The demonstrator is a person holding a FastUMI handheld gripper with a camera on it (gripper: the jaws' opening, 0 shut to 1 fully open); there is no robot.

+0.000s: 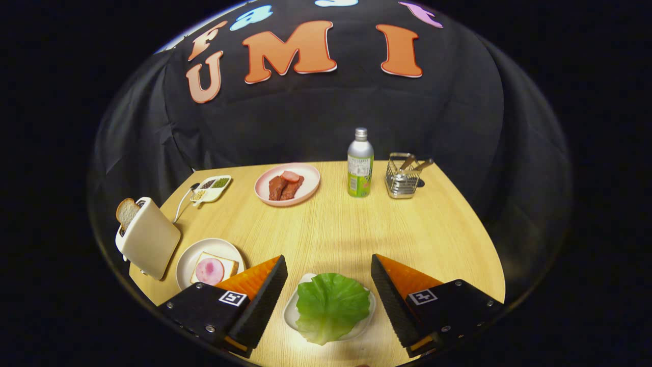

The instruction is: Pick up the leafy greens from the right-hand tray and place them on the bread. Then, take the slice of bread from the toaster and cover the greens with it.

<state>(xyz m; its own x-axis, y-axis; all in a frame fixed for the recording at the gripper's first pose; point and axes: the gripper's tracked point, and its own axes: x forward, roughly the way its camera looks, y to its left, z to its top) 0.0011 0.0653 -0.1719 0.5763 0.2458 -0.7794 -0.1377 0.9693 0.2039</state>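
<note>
Lettuce, one green leaf, is lying on a small white tray directly between the two fingers of the gripper, slightly nearer the camera than their tips. The fingers are standing wide apart, one on each side of the tray, touching neither the leaf nor the tray as far as can be told.

Just beyond the left finger, one white plate is carrying one slice of bread with one round pink slice of ham on top. Beside that plate, farther left, one cream toaster is leaning in the view, with one slice of toast sticking up out of its slot.

Farther back on the wooden table, one pink plate is holding a few pieces of reddish meat. To its left, one small divided dish is showing dark and green fillings. To the right of the pink plate, one metal bottle is standing upright, and just beside it one wire basket is holding two handled utensils, too small to identify.
</note>
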